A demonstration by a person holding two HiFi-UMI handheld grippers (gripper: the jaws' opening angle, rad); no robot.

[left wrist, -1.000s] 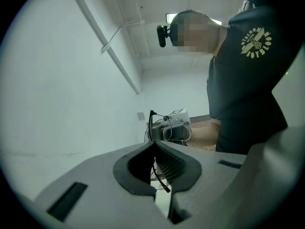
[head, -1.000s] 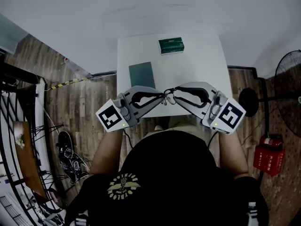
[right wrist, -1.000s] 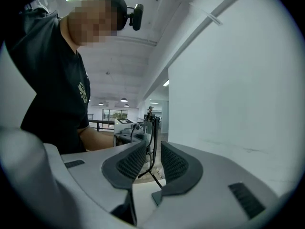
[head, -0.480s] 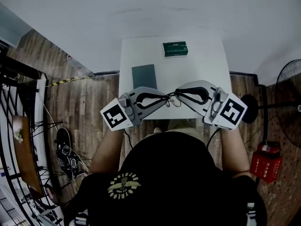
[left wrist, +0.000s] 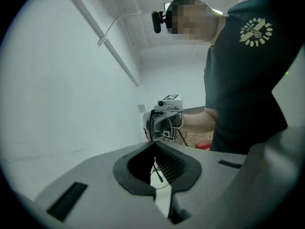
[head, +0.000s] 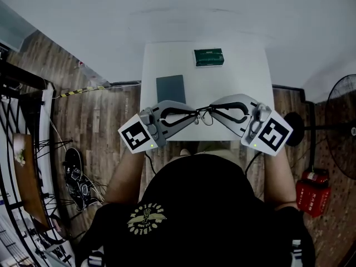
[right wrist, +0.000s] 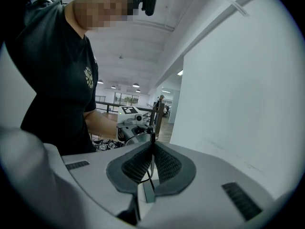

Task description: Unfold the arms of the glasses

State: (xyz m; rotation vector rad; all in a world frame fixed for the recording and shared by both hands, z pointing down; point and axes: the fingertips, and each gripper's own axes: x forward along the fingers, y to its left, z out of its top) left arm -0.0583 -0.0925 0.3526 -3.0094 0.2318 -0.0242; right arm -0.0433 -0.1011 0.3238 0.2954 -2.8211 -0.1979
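Note:
Thin black-framed glasses (head: 203, 115) hang in the air between my two grippers, above the front edge of the white table (head: 239, 82). My left gripper (head: 195, 114) is shut on one end of them; a thin wire arm (left wrist: 157, 170) runs between its pads. My right gripper (head: 212, 111) faces it from the right. Its jaws are closing, and the glasses' wire (right wrist: 151, 138) is pinched between the ribbed pads. Each gripper view shows the other gripper just beyond the tips: the right gripper (left wrist: 167, 120) and the left gripper (right wrist: 129, 122).
On the table lie a green box (head: 208, 57) at the back and a dark grey pad (head: 170, 88) at the left. A standing fan (head: 342, 124) and a red extinguisher (head: 313, 193) are on the wooden floor to the right, shoes (head: 75, 177) to the left.
The right gripper's jaws have come together on the glasses. Both grippers stay almost where they were, tips facing each other.

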